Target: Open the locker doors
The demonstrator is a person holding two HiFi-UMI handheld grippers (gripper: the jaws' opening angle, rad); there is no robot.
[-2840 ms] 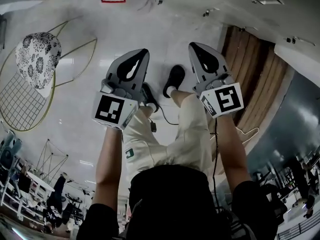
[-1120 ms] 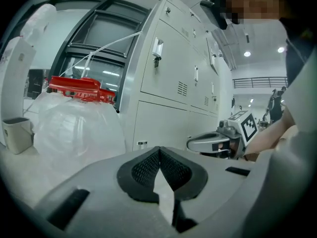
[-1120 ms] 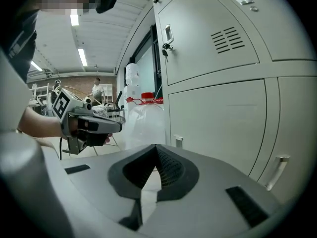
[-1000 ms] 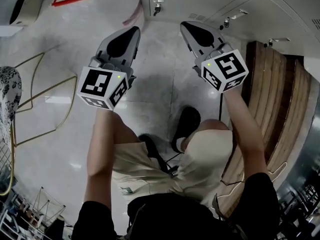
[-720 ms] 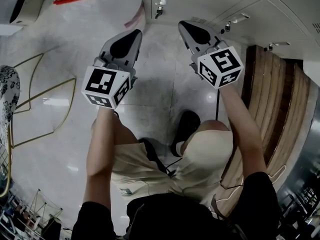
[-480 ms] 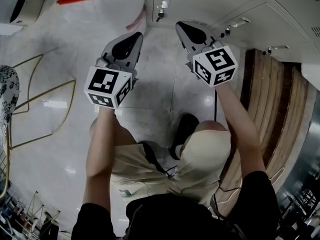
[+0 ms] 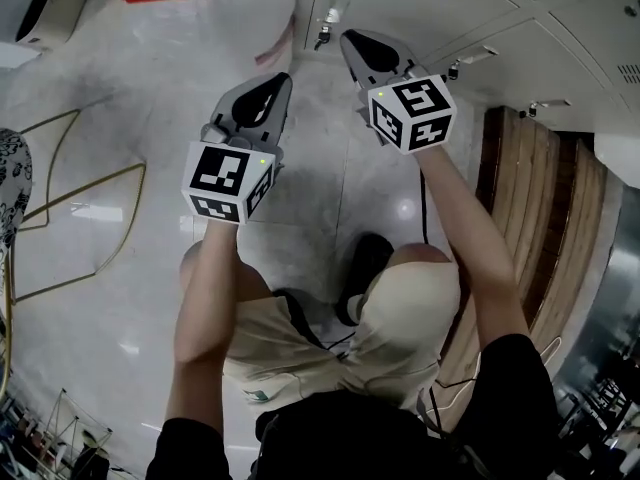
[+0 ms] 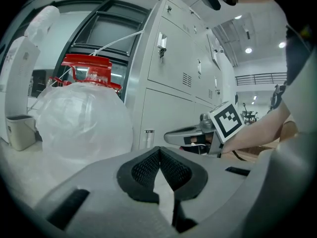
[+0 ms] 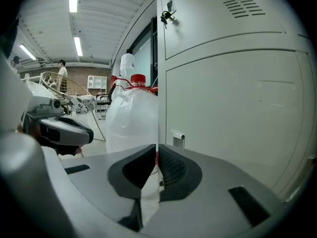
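Ahead, the latch (image 9: 178, 138) on the locker door (image 9: 233, 108) sits just right of the right gripper (image 9: 156, 150), jaws pressed together, empty; the left gripper (image 8: 159, 151), jaws likewise closed, is farther off.

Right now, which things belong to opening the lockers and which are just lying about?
Job: locker doors, keyed lock, left gripper, right gripper, both shut and empty.
Lying about: plastic-wrapped jug, wooden bench, white bin.

you wear black short-sleeved top (image 7: 340, 436) | cream shorts (image 7: 405, 318) | black shoe (image 7: 368, 263) | your left gripper (image 7: 284, 79), right gripper (image 7: 346, 37) grey, black-white marker cubes (image 7: 228, 180)
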